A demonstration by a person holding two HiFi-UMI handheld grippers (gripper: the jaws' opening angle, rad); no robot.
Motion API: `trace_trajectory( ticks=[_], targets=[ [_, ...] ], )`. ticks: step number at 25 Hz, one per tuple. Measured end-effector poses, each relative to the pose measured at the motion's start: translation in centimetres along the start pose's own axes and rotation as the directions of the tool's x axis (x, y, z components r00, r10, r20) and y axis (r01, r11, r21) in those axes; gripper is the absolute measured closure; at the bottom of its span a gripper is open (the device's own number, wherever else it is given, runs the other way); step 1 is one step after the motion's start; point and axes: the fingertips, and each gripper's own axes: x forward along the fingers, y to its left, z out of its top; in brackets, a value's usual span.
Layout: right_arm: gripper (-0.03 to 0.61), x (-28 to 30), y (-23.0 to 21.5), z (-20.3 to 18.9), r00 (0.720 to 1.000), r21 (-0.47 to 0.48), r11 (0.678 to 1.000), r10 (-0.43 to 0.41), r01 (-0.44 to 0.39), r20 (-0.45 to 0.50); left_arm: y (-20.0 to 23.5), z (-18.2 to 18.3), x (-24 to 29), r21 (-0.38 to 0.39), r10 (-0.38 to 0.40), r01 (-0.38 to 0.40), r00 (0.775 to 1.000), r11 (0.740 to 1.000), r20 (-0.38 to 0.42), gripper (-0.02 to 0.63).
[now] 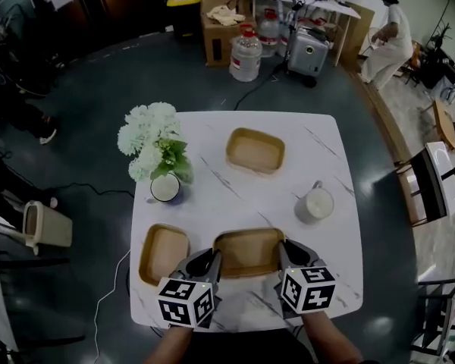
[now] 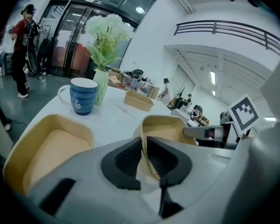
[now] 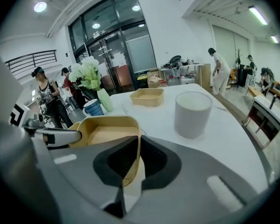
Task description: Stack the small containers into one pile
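Note:
Three tan containers lie on the white marble table (image 1: 212, 127). The middle container (image 1: 249, 250) sits near the front edge between both grippers. My left gripper (image 1: 214, 258) is shut on its left rim, and the thin wall stands pinched between the dark pads (image 2: 144, 148). My right gripper (image 1: 282, 250) is shut on its right rim (image 3: 139, 148). A second container (image 1: 164, 252) lies just left of it, seen also in the left gripper view (image 2: 46, 146). The third container (image 1: 255, 150) rests at the far middle (image 3: 147, 97).
A vase of white flowers (image 1: 155, 146) and a blue mug (image 1: 165, 188) stand at the left. A white cup (image 1: 314, 203) stands at the right. Water bottles (image 1: 246, 51), boxes and a person (image 1: 387, 40) are on the floor beyond the table.

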Motion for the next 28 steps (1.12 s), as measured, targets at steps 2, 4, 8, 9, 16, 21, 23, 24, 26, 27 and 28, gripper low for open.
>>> trace_trajectory(
  ticks=[2,4,8,9,16,21,23,24,26,27,28],
  targets=[
    [0.561,0.2,1.3,0.9,1.000,-0.043,0.999,0.020,-0.020,0.003,0.6,0.4,-1.1,-0.022,0.008,-0.007,1.000,1.000,0.020,0.577],
    [0.561,0.4,2.7,1.6,0.999,-0.085,0.996,0.038,-0.037,0.004,1.3,0.7,-2.3,-0.038,0.019,-0.017,0.999,0.999,0.040,0.577],
    [0.560,1.2,5.7,2.4,0.997,-0.174,0.982,0.078,-0.078,-0.006,3.1,1.1,-4.9,-0.071,0.044,-0.039,0.996,0.997,0.075,0.600],
    [0.561,1.4,6.5,2.5,0.995,-0.188,0.978,0.095,-0.095,-0.011,3.6,1.1,-5.6,-0.078,0.056,-0.050,0.995,0.996,0.081,0.598],
    [0.560,2.7,13.3,4.1,0.977,-0.324,0.922,0.210,-0.212,-0.041,7.1,0.9,-10.6,-0.168,0.138,-0.113,0.980,0.979,0.146,0.595],
    [0.561,3.8,18.2,4.6,0.954,-0.424,0.856,0.291,-0.296,-0.078,9.2,0.0,-13.9,-0.234,0.211,-0.166,0.961,0.958,0.181,0.594],
    [0.560,4.2,20.0,4.7,0.943,-0.460,0.826,0.316,-0.327,-0.103,9.9,-0.4,-15.2,-0.262,0.234,-0.181,0.954,0.948,0.186,0.591],
    [0.561,4.4,20.8,4.7,0.938,-0.476,0.811,0.326,-0.341,-0.117,10.2,-0.7,-15.6,-0.274,0.242,-0.187,0.952,0.943,0.186,0.589],
    [0.561,5.0,22.0,4.4,0.928,-0.508,0.779,0.342,-0.368,-0.146,10.6,-1.4,-16.2,-0.297,0.258,-0.198,0.949,0.934,0.182,0.586],
    [0.561,5.3,22.6,4.3,0.923,-0.525,0.761,0.349,-0.380,-0.163,10.7,-1.9,-16.5,-0.309,0.266,-0.202,0.947,0.929,0.179,0.584],
    [0.560,5.5,23.3,4.1,0.918,-0.542,0.743,0.354,-0.393,-0.179,10.9,-2.3,-16.7,-0.323,0.271,-0.205,0.946,0.924,0.176,0.583]
  ],
)
